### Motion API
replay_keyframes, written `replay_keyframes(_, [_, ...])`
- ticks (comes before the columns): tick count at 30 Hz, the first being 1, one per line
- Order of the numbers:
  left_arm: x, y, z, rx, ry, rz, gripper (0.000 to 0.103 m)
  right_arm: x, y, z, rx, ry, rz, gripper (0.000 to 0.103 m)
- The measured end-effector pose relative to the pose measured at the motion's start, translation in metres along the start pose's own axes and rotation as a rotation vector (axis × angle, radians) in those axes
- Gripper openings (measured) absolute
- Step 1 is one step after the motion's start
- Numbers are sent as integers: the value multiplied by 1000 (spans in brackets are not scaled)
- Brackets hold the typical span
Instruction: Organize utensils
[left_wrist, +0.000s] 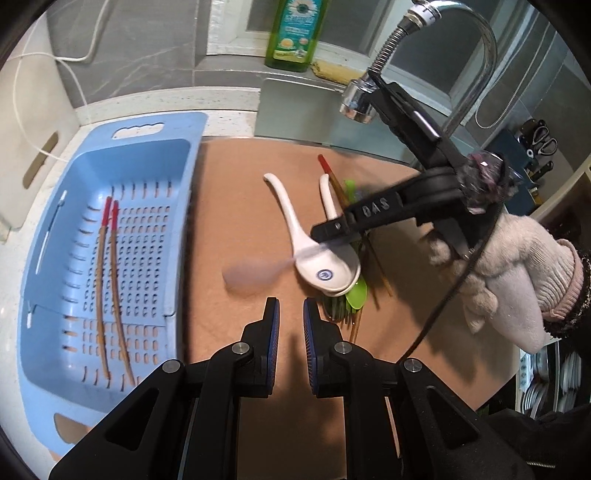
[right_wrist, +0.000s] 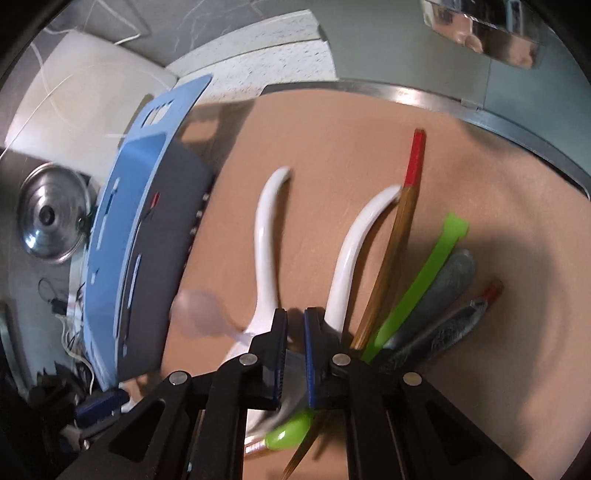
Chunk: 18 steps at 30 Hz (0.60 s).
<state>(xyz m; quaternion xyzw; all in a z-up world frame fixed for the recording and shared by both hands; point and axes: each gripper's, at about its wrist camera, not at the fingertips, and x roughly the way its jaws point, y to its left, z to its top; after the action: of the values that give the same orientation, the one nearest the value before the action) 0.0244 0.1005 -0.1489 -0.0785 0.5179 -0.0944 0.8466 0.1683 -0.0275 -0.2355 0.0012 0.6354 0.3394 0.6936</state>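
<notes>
From my left tongs, the jaws are nearly together with nothing between them, hanging over the tan mat. Off to their left sits the blue basket, with two red-tipped chopsticks lying lengthwise on its slotted floor. Just ahead and slightly right of these jaws is the heap of utensils: two white ceramic spoons nested bowl in bowl, a green spoon beneath them and another red-tipped chopstick behind. My right tongs reach in from the right, my gloved hand on the handle, clenched on a pale spoon that is blurred, its bowl out to the left of the heap. From my right tongs, the jaws are clamped on that blurred pale spoon's thin handle, bowl sticking out left. Directly ahead the two white spoon handles curve away; right of the jaws fan a chopstick, a green handle and grey metal handles. The blue basket stands left
</notes>
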Motion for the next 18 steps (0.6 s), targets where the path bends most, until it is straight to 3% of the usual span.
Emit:
replay_keyframes(10, [8, -1, 1, 13, 20, -5, 12, -16, -6, -33, -159, 38, -61, 6])
replay_keyframes(18, [11, -1, 2, 5, 31, -20, 12, -29, -23, -46, -151, 49, -70, 9])
